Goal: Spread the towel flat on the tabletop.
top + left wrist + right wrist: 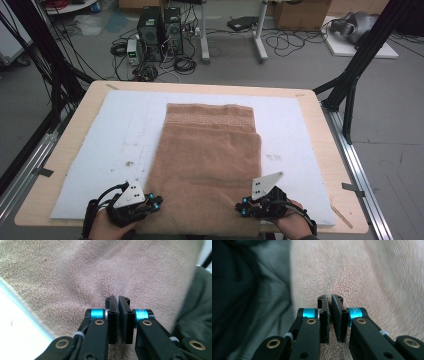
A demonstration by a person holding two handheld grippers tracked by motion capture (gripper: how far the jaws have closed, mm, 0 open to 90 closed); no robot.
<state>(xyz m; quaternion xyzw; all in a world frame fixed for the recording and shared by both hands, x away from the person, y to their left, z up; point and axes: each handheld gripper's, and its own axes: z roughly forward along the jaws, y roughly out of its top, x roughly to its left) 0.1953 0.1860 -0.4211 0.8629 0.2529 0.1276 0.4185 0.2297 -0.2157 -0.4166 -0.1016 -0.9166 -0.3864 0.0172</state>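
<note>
A brown towel (210,155) lies folded lengthwise on the white mat (115,135), its patterned band at the far end. My left gripper (159,202) sits at the towel's near left edge and my right gripper (241,209) at its near right edge, both pointing inward. In the left gripper view the jaws (117,298) stand pressed together, and creases in the towel (100,270) run toward their tips. In the right gripper view the jaws (330,297) are nearly together, pinching the towel (362,270) at its edge, with dark clothing to the left.
The mat covers most of the wooden table (320,115). Black frame posts (360,55) rise at the far corners. Computer towers (160,30), cables and boxes stand on the floor beyond the table.
</note>
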